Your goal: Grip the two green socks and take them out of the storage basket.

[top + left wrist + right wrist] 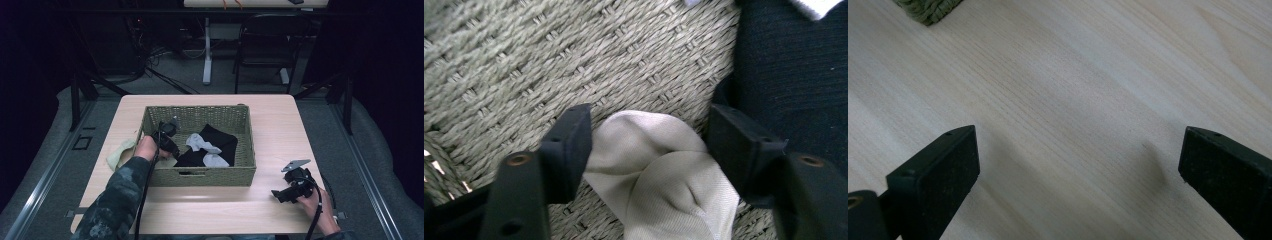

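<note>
The left gripper (169, 144) reaches down into the rectangular woven wicker basket (200, 176) that stands in the middle of the pale wooden table (272, 120); in the left gripper view its two black fingers (569, 150) stand either side of a cream-coloured bunched cloth sock (659, 175) that lies on the basket's woven floor; the left one of them in that view touches the sock's edge, while the other stands just beside the fabric and I cannot tell whether it presses on it; the fingers stand at a middling width with the sock between them. Just beside that sock, to the right in the left gripper view, lies a black knitted garment (794, 75); in the high view this black garment (215, 142) fills the middle of the basket with two light grey socks (205, 147) lying on top of it. A pale yellow-green crumpled cloth (119, 154) lies on the table just outside the basket's left wall, beside the person's camouflage-patterned sleeve (117, 200). The right gripper (282, 195) rests low near the table's near right corner, well apart from the basket, held in the person's hand (315, 202); in the right gripper view its black fingers (938, 175) stand wide with bare wood between them, and a corner of the basket (928, 9) shows at the top left.
</note>
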Demonstrator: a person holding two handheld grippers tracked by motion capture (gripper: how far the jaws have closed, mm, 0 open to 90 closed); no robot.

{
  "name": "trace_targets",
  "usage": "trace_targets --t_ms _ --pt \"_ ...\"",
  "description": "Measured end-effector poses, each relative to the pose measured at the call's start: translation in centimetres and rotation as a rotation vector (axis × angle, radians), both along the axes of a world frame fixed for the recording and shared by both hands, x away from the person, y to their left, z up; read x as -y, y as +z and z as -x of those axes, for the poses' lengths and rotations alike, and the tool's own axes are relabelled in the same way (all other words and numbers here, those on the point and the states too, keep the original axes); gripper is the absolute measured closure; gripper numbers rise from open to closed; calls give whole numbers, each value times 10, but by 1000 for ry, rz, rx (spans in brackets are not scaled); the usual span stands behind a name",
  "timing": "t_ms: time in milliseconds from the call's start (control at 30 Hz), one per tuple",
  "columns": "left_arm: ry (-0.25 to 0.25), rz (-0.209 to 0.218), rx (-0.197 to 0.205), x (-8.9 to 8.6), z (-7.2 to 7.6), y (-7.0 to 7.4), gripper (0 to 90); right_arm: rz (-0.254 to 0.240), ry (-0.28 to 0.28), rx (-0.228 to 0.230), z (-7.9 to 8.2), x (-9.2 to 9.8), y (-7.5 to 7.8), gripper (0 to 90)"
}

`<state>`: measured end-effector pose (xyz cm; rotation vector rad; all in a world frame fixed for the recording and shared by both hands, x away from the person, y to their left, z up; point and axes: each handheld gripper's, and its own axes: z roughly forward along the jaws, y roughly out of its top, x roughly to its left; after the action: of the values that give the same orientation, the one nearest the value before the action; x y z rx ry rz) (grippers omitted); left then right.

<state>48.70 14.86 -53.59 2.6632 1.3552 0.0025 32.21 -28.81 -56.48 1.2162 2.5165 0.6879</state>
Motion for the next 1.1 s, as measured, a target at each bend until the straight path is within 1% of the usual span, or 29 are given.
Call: trace_targets --t_ms 67,133,167,200,233,267,300,333,367,400,433,467,500,533,567,600,633,667,700,733,800,833,867,900,933,967,1000,1067,1100 --pt "9 -1 0 -1 0 -1 532 9 0 1 0 0 0 22" --pt "7 -1 8 -1 0 0 668 0 0 0 0 0 0 22" --pt "-3 -3 17 0 1 1 770 0 0 0 0 0 0 22" --pt "-3 -3 17 0 1 1 816 0 0 0 0 0 0 22" --pt "-8 -4 28 0 1 3 852 5 0 1 0 0 0 22" --pt "-9 3 40 0 2 5 852 5 0 1 0 0 0 22" --pt "-13 10 66 0 4 10 868 2 3 1 0 0 1 22" --pt "-13 10 66 0 4 10 870 1 2 2 0 0 1 22" --pt "-11 30 90 -1 6 17 871 2 3 1 0 0 1 22" --pt "-11 30 90 -1 6 17 873 2 3 1 0 0 1 22" --pt "-15 42 112 -3 8 26 873 1 2 0 0 0 1 22" --pt "-15 42 112 -3 8 26 873 1 2 0 0 0 1 22" --pt "-12 54 126 -4 9 31 873 -1 0 1 0 0 0 22" --pt "-13 58 138 -5 10 36 875 14 2 1 0 0 1 22" --pt "-17 72 165 -7 12 47 875 15 2 1 0 0 1 22" --pt "-17 72 165 -7 12 47 876 15 2 1 0 0 1 22" --pt "-20 92 187 -9 16 58 876 16 1 1 0 0 1 22" --pt "-20 92 187 -9 16 58 877 16 1 1 0 0 1 22" --pt "-24 106 211 -10 19 68 877 10 0 1 0 0 1 22" --pt "-24 106 211 -10 19 68 878 10 0 1 0 0 1 22" --pt "-29 116 231 -11 21 78 878 10 0 1 0 0 0 22" --pt "-30 133 254 -12 23 87 878 9 0 1 0 0 0 22" --pt "-30 133 254 -12 23 87 878 9 0 1 0 0 0 22" --pt "-35 150 271 -13 26 97 878 9 -1 1 0 0 0 22" --pt "-37 151 283 -13 27 102 878 2 2 -4 0 0 0 22" --pt "-40 159 286 -14 27 107 878 2 2 -3 0 0 0 22" --pt "-40 159 286 -14 27 107 878 2 2 -3 0 0 0 22" --pt "-44 170 303 -15 30 117 878 1 -1 -1 0 0 0 23" --pt "-48 172 311 -16 31 122 878 11 4 1 -1 0 0 22"
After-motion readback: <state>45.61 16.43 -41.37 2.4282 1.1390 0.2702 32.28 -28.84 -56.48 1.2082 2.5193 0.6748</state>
